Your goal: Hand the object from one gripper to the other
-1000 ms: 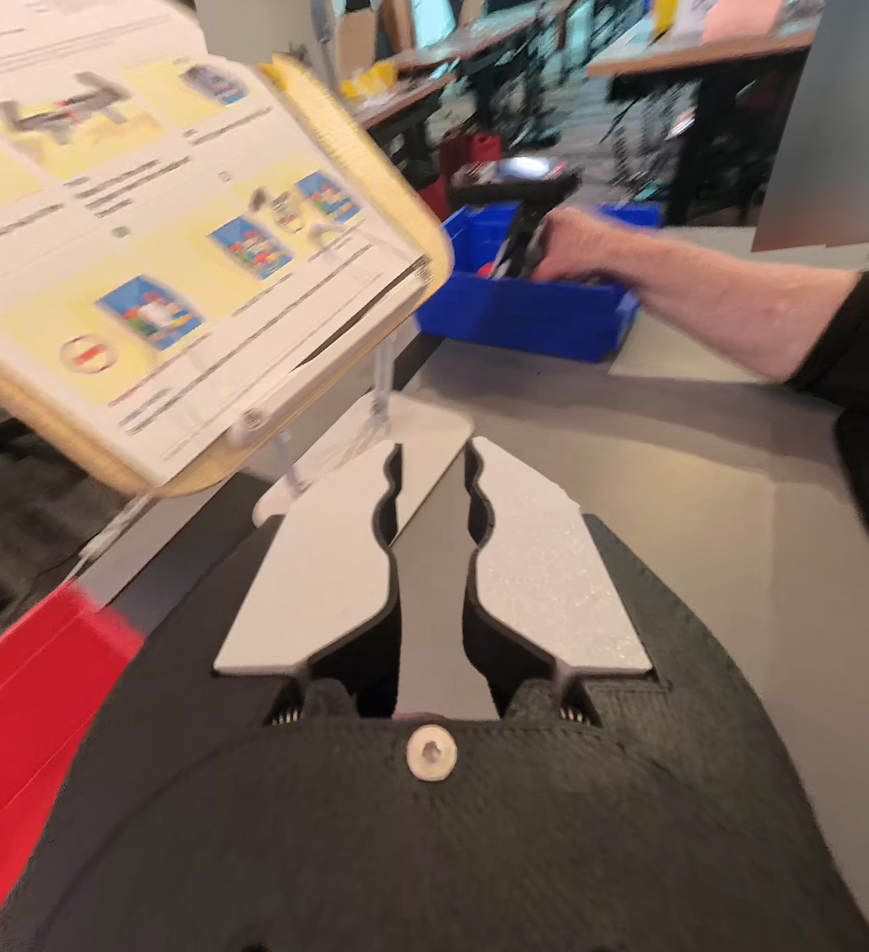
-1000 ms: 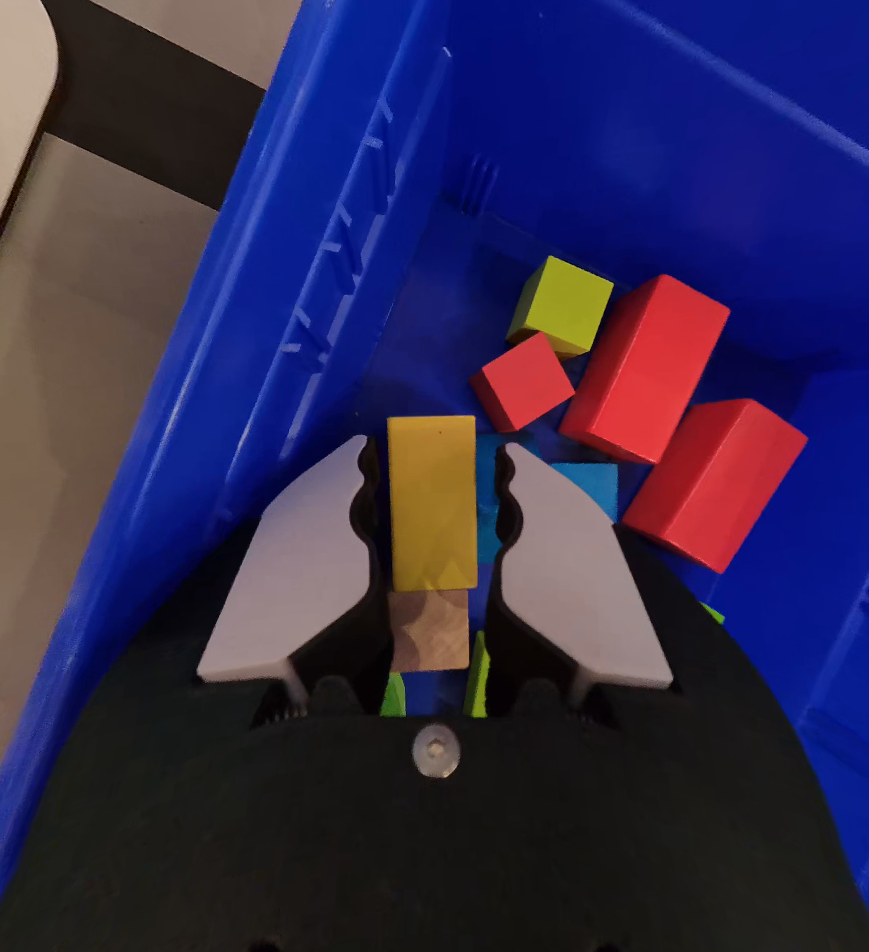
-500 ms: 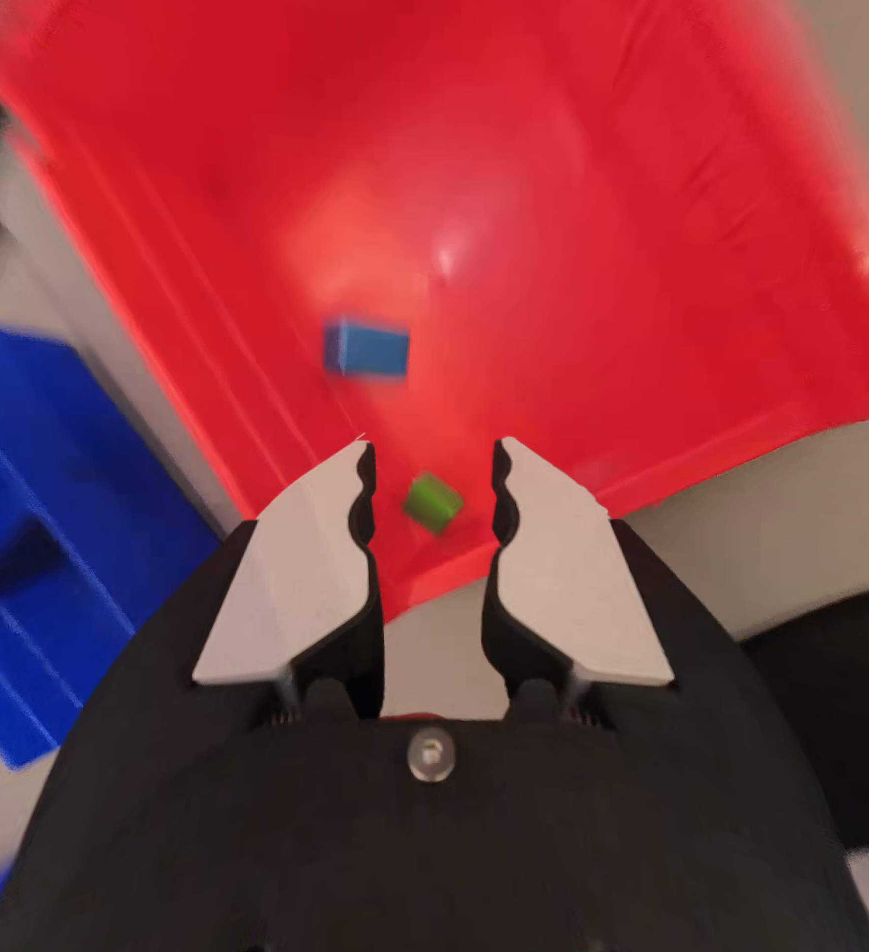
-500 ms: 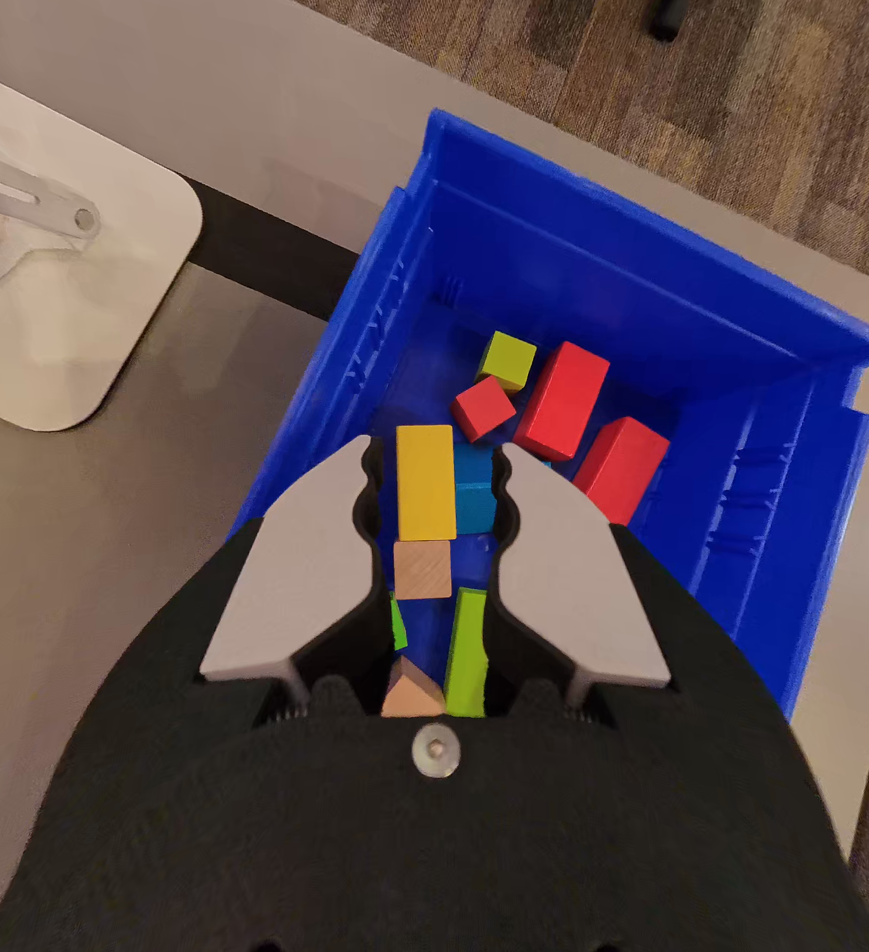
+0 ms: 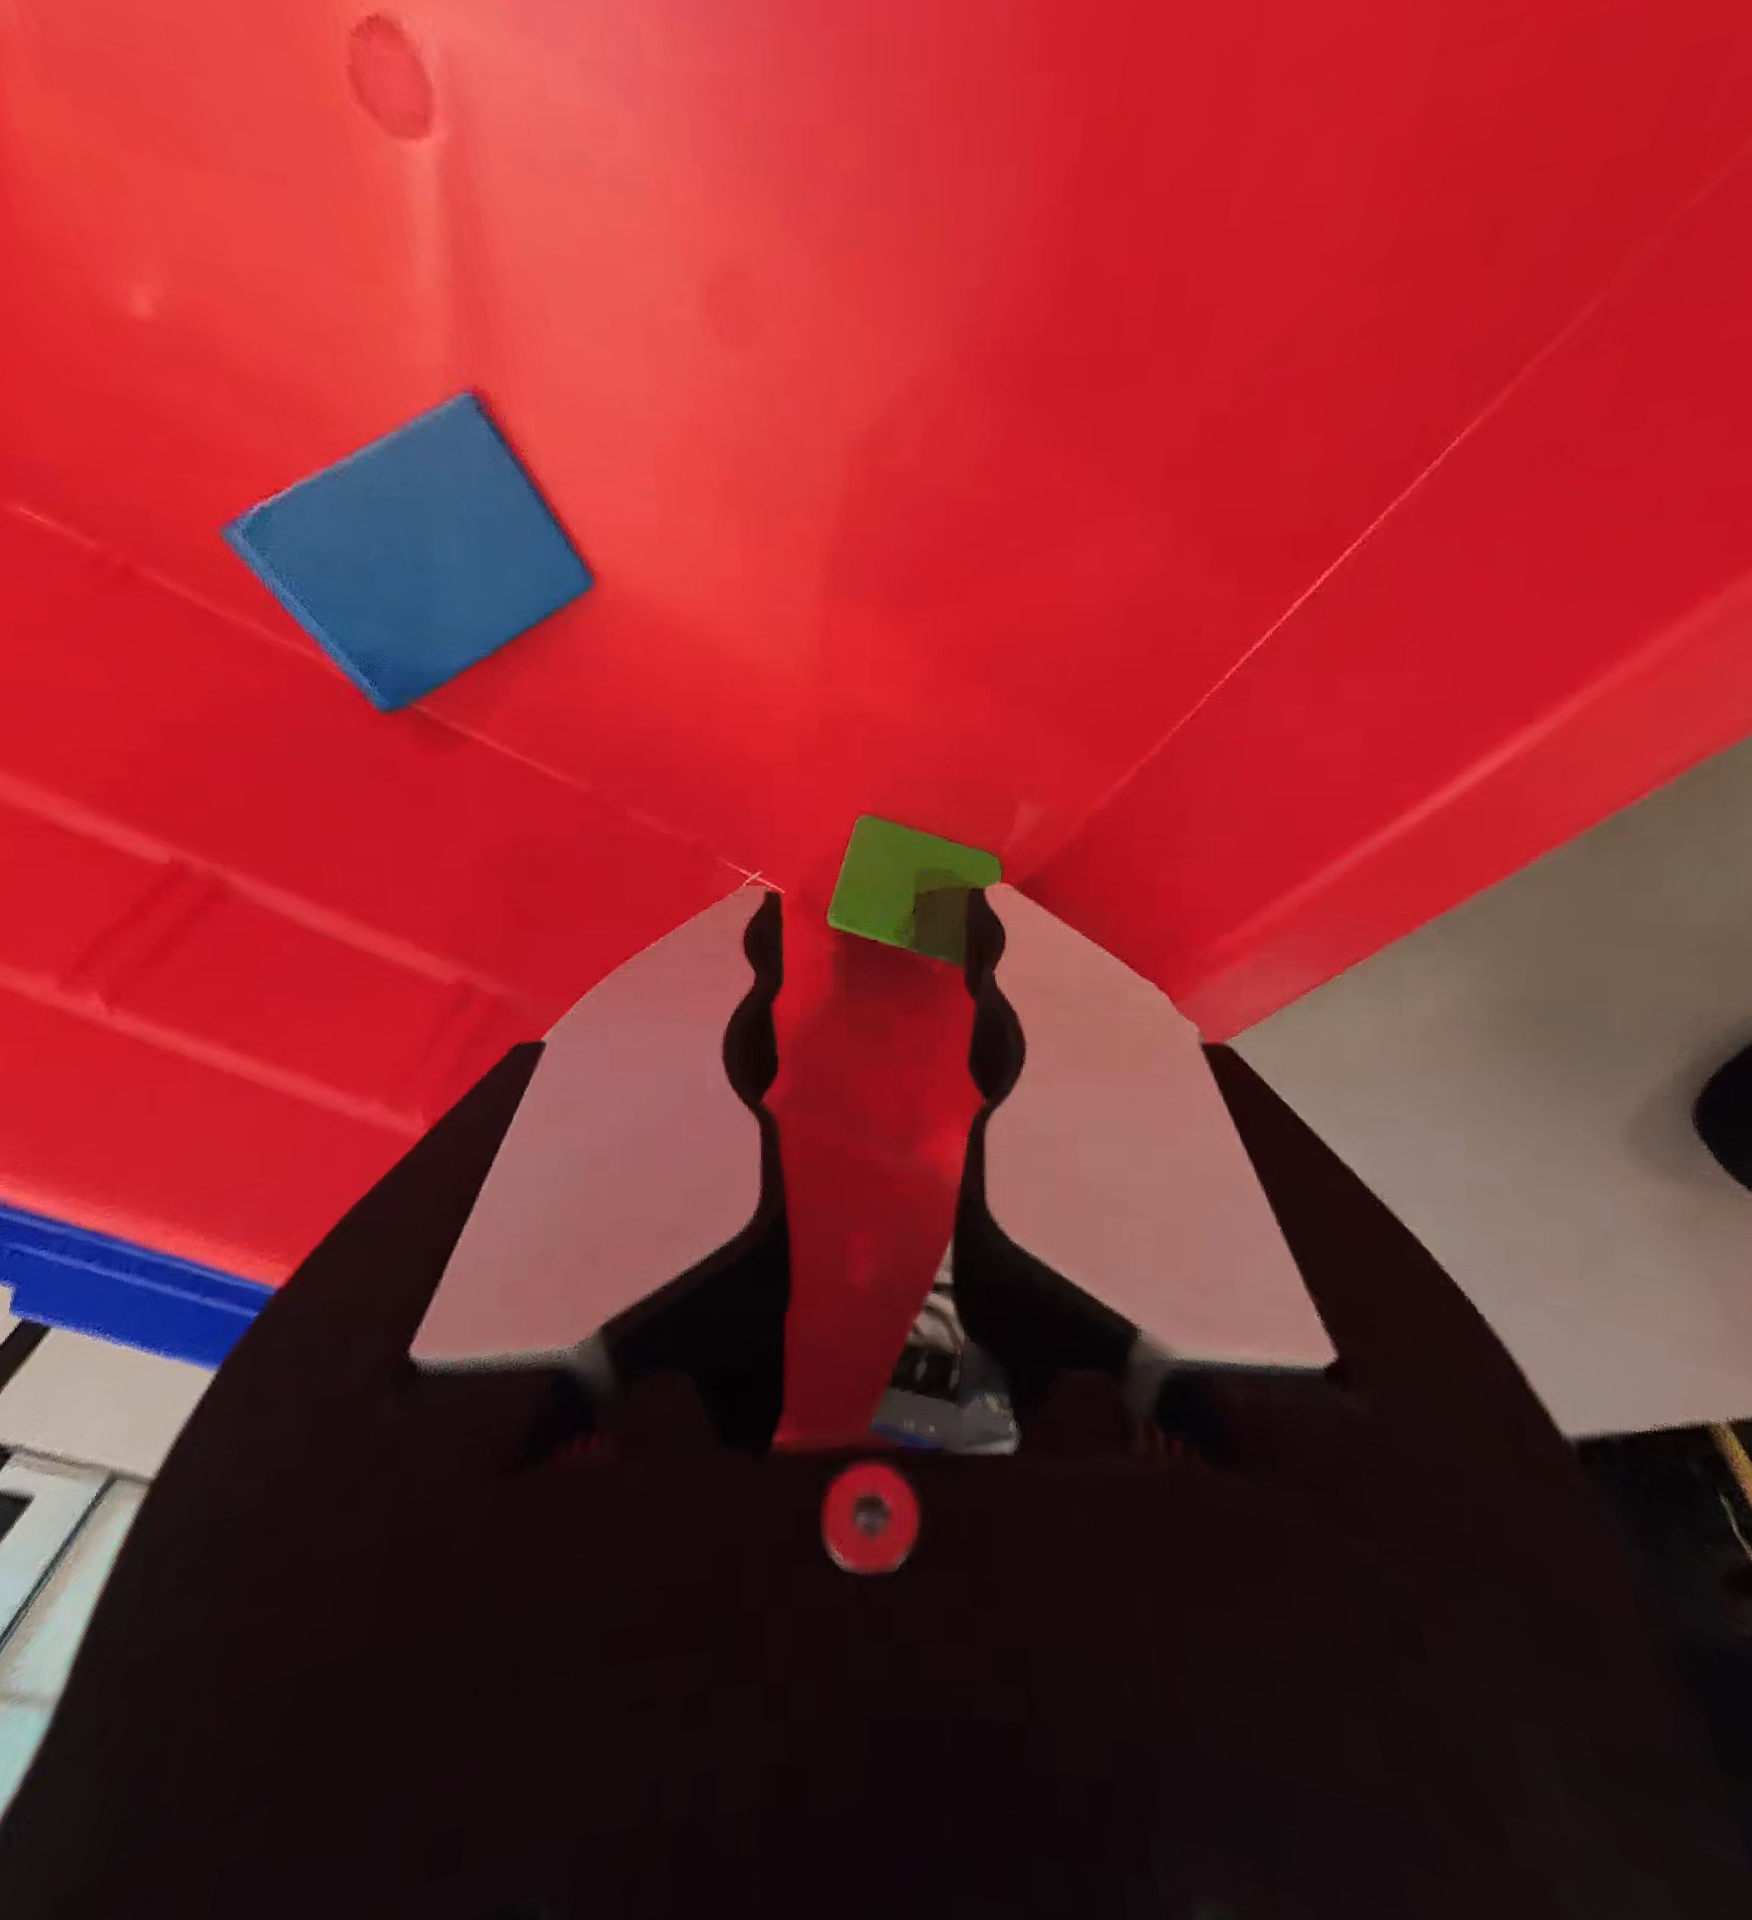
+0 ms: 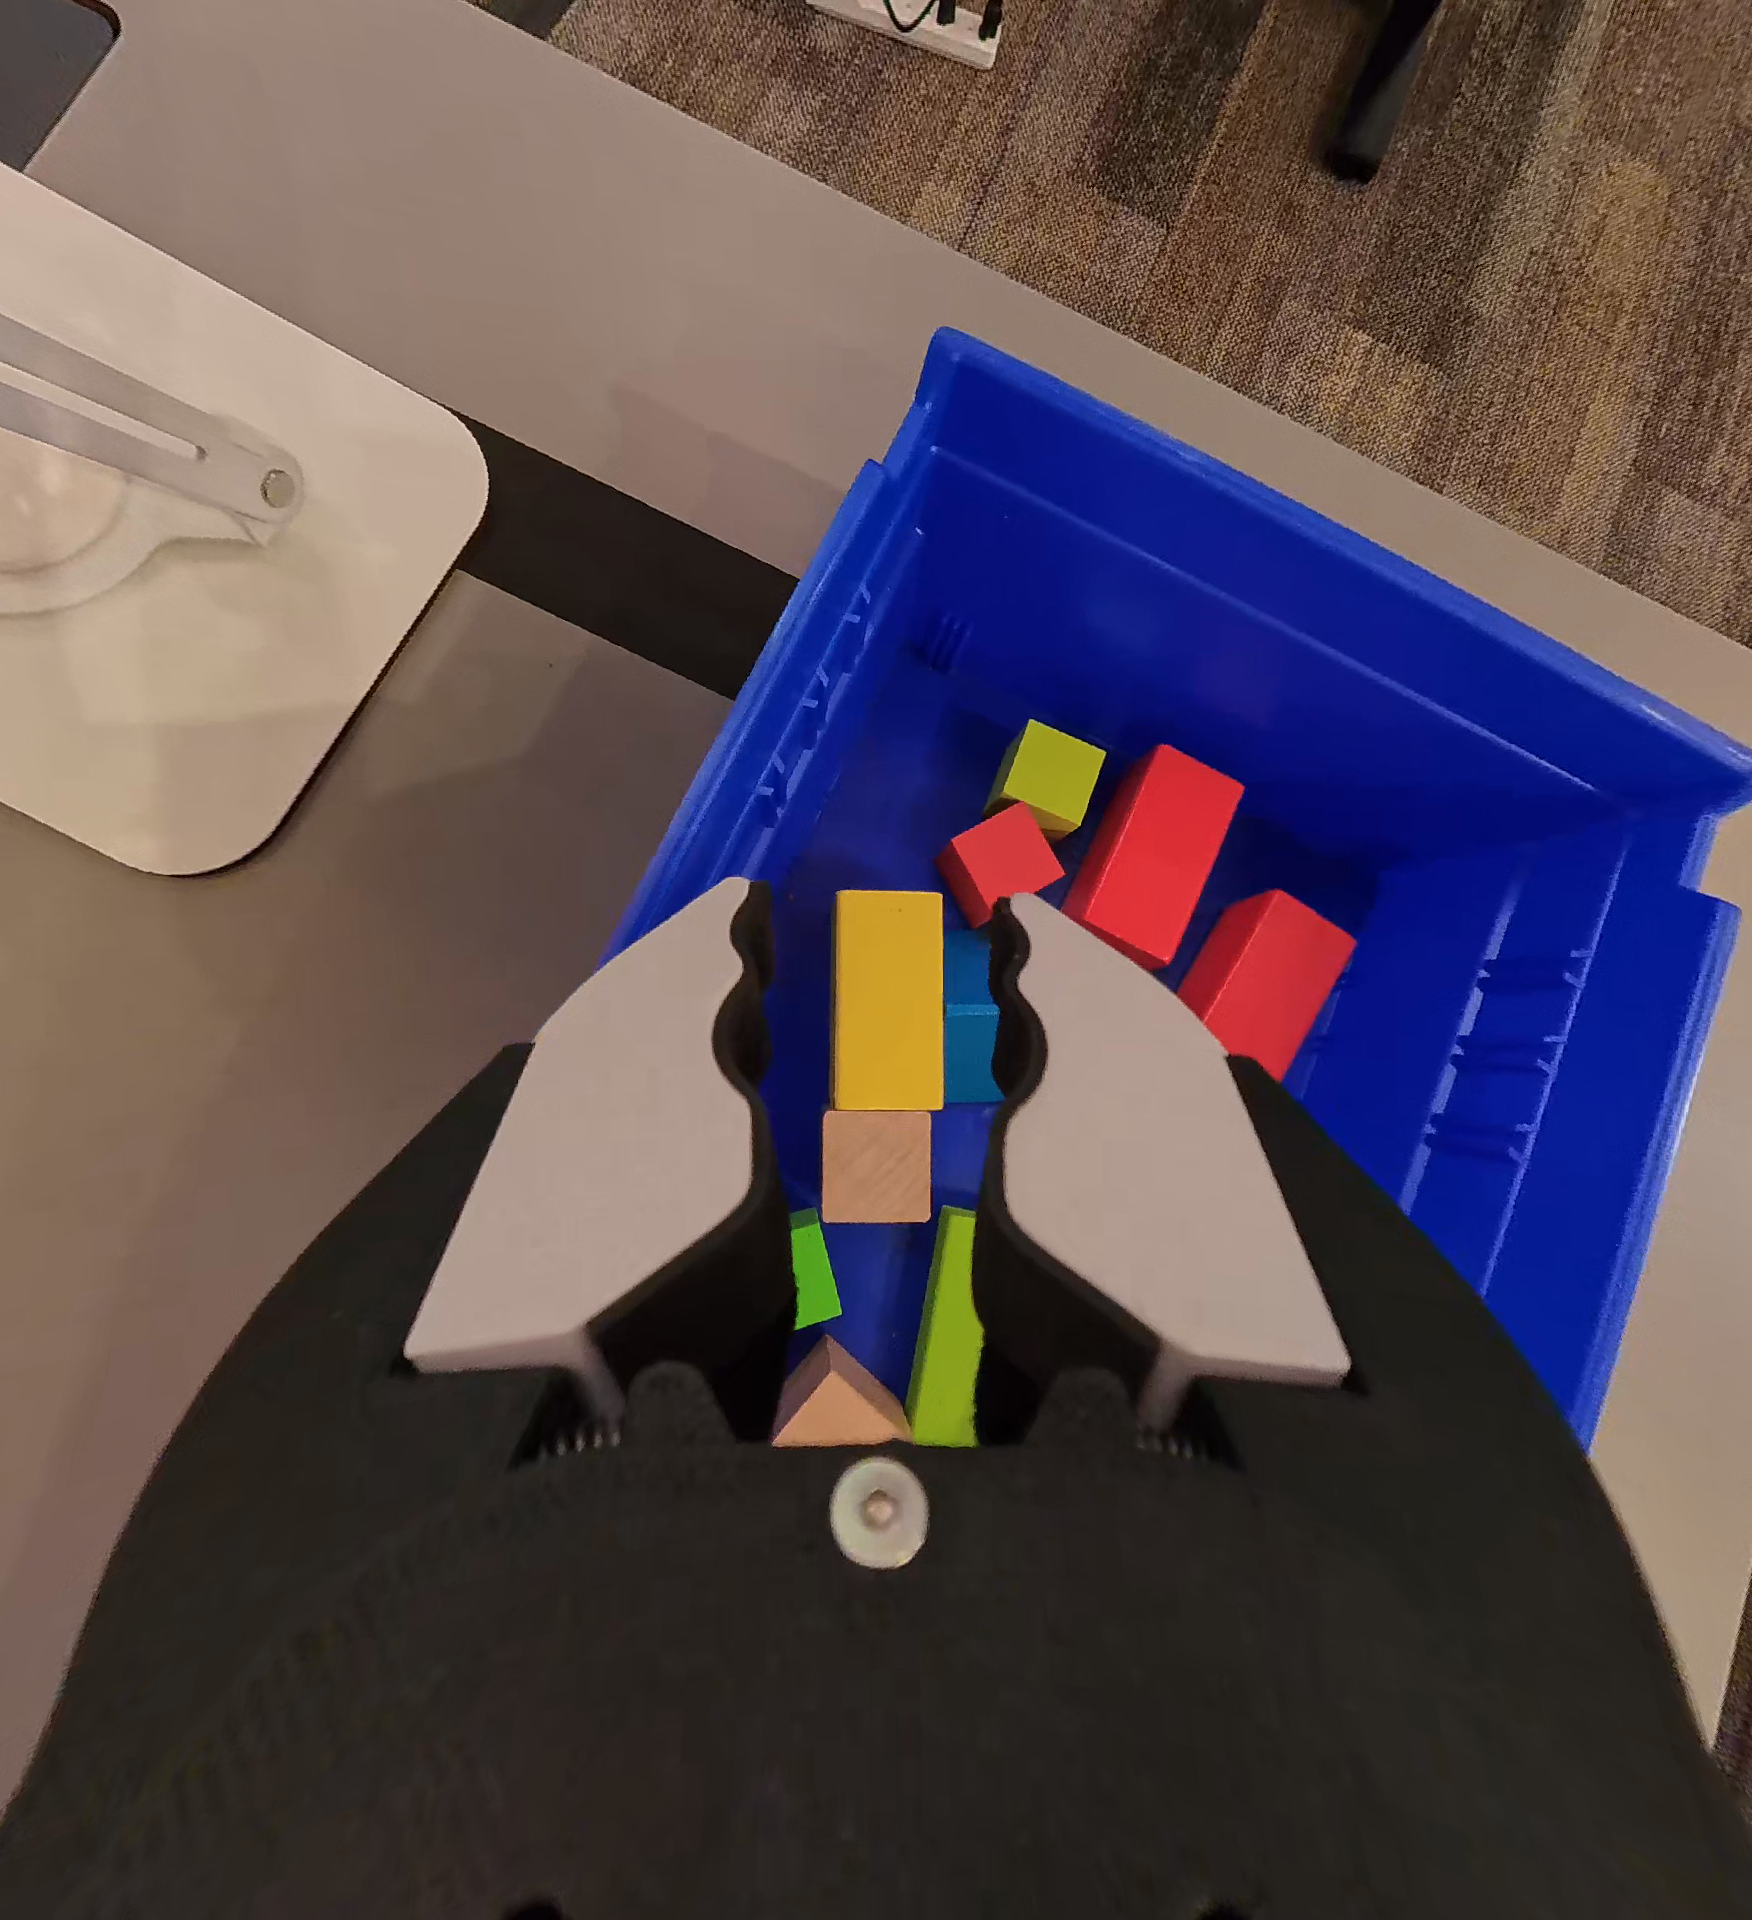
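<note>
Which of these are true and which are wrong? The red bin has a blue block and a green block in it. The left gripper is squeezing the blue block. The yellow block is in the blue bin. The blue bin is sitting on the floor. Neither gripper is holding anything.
1. The red bin has a blue block and a green block in it. True.
2. The left gripper is squeezing the blue block. False: that block lies well off to the side of the open fingers.
3. The yellow block is in the blue bin. True.
4. The blue bin is on the floor. False: it sits on the grey table.
5. Neither gripper holds anything. True: the right gripper is open above the blocks too.
</note>
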Demonstrator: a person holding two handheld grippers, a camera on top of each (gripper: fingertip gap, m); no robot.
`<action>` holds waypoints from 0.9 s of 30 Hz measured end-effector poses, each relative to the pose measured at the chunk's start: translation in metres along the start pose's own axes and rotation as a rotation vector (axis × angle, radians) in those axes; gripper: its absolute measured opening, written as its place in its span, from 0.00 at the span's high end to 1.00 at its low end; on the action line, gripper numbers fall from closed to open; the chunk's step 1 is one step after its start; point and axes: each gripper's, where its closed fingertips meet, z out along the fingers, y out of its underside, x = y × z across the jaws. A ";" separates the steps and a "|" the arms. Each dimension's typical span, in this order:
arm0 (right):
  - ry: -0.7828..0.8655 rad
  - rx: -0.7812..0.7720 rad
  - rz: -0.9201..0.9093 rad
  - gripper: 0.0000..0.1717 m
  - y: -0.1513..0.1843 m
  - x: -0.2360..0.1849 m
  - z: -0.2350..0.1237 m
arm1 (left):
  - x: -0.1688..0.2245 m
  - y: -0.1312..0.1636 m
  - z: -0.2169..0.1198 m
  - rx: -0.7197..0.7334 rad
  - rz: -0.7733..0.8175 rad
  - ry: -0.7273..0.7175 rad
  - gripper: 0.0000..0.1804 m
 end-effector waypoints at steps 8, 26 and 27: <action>-0.001 0.013 -0.004 0.78 -0.001 0.002 -0.003 | 0.005 0.011 0.000 -0.134 0.106 0.066 0.77; -0.006 0.036 -0.024 0.78 -0.005 0.002 -0.006 | -0.007 0.007 -0.006 -0.165 0.121 0.049 0.83; -0.004 0.037 -0.024 0.78 -0.005 0.002 -0.007 | -0.019 -0.001 -0.007 -0.121 0.087 -0.022 0.86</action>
